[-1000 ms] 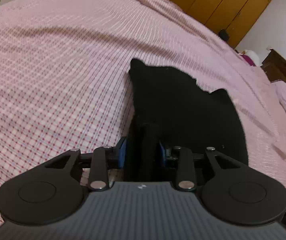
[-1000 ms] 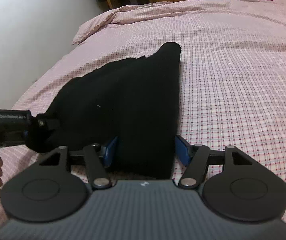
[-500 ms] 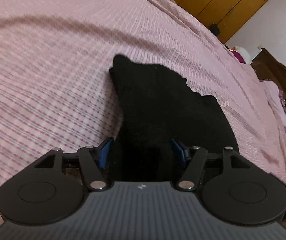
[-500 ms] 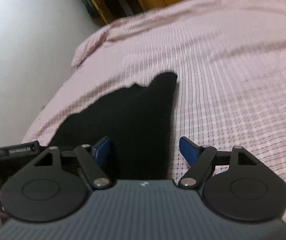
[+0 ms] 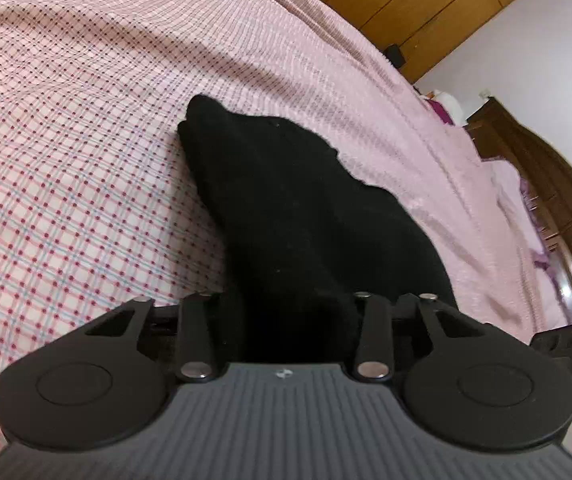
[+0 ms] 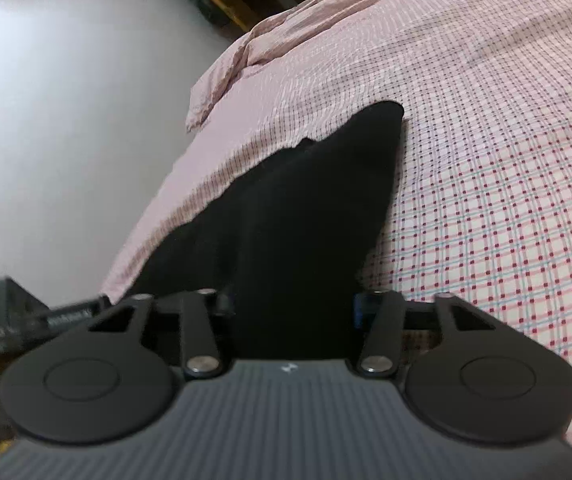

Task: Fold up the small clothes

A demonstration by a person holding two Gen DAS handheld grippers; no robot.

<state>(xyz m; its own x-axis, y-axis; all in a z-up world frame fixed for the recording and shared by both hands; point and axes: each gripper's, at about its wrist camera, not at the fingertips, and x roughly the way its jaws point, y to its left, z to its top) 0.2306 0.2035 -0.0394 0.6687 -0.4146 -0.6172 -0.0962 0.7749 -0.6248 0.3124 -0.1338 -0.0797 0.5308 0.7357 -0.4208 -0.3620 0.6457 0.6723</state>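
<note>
1. We see the black garment (image 5: 306,216) lying on the checked pink bedsheet (image 5: 66,184), its near end bunched up between the fingers of the left gripper (image 5: 292,320) and the rest stretching away toward 12 o'clock, tapering to a folded corner at about 11.
2. The left jaws have just been closing — their pads are hidden in the dark cloth, which fills the gap from side to side, so we read them as clamped on the garment.
3. In the right wrist view the same garment (image 6: 298,216) runs out of the right gripper (image 6: 292,316) toward 1 o'clock, ending in a blunt tip.
4. The right jaws have also just been closing, cloth packed between them, pinched at its near edge.
5. The left gripper's body (image 6: 26,316) shows at 9 o'clock there, blurred.
</note>
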